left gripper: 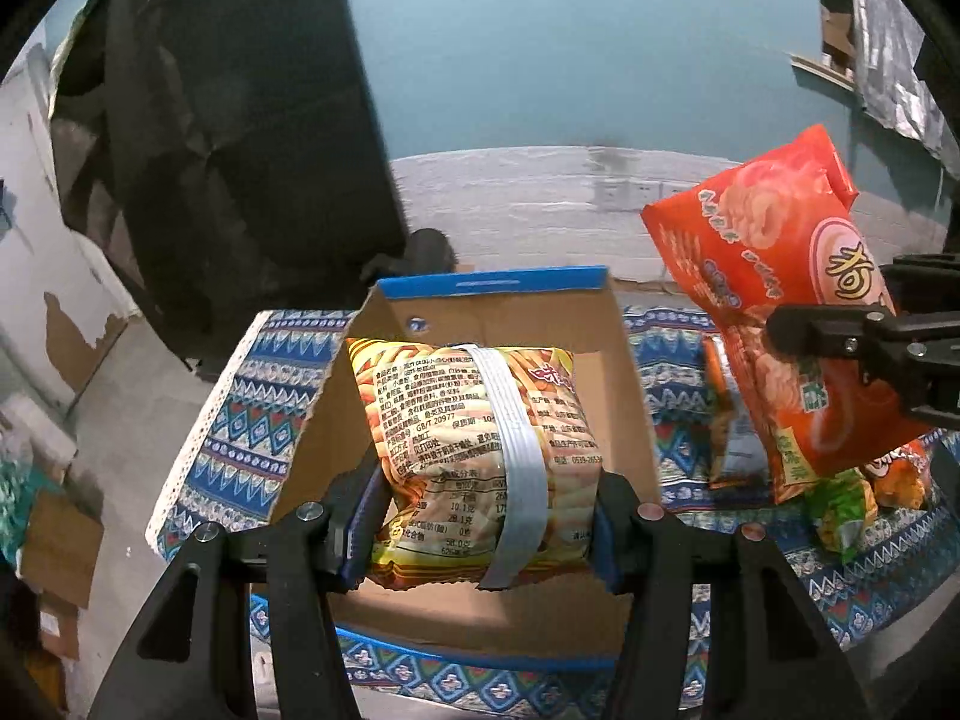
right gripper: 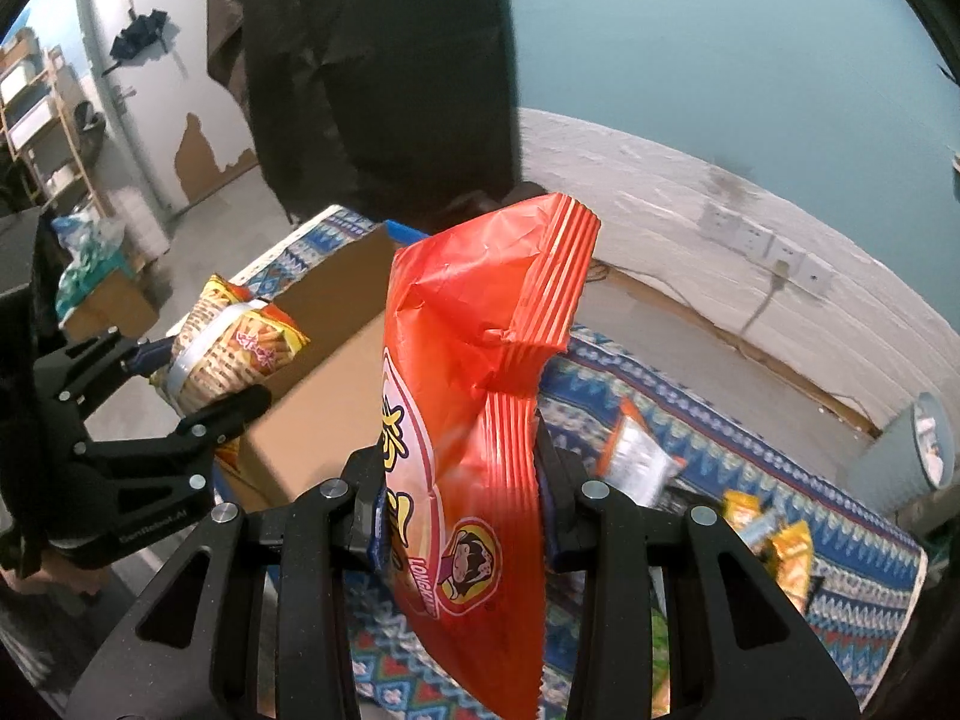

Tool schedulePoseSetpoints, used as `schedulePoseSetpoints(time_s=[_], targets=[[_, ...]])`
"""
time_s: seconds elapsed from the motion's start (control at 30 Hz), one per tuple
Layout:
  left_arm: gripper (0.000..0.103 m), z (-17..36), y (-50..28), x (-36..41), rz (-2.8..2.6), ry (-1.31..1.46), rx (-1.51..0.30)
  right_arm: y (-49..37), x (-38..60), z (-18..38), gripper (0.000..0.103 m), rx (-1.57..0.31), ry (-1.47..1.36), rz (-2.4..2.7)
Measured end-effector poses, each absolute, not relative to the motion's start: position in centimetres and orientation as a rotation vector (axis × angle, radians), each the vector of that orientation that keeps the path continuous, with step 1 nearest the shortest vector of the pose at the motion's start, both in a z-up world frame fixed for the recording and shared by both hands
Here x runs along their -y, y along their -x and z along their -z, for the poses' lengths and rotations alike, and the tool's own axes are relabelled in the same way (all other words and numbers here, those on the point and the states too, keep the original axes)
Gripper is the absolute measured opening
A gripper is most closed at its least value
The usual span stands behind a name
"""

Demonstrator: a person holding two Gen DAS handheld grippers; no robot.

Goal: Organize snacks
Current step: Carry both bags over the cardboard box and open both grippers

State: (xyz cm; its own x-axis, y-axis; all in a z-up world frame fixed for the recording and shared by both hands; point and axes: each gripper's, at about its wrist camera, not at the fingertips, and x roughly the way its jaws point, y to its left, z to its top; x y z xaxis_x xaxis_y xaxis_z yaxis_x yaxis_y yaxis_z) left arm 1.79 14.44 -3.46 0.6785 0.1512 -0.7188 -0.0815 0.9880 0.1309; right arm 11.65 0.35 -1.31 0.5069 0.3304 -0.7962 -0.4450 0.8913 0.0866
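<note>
cardboard box [left gripper: 624, 372] sits open on the patterned cloth [left gripper: 240, 420] over the tabletop, and as far as the pics show there's nothing lying in it yet, though the yellow bag hides part of the floor of it. the left tool [left gripper: 480, 516] is clamped on a yellow snack bag [left gripper: 474, 450], back side w/ the print and a grey seam facing the cam, held over the box mouth. looks like it's about to be the first one dropped in. the right tool [right gripper: 459, 510] is squeezed on an orange snack bag [right gripper: 480, 372], held up in the air to the right of the box, above the loose pile, not over the box yet.

still out on the cloth: a green packet [left gripper: 840, 510], an orange-and-silver packet [right gripper: 636, 456], a couple of yellow packets [right gripper: 780, 546] near the cloth's far end, maybe more tucked under the orange bag, can't tell.

so my read: early on. two bags in hand, none placed, approx 4+ loose ones left to collect after these. both grips look firm enough, but the orange bag is pinched low and flops over at the top.
</note>
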Motion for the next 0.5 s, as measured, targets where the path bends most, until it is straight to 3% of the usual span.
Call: schedulePoseSetpoints(time_s=[0.5], targets=[[0.058, 5.7, -2.9, -19.3, -0.212, -0.039, -0.886, -14.5, -7.3, 4.3, 0.035, -1.028, 0.150, -0.551]])
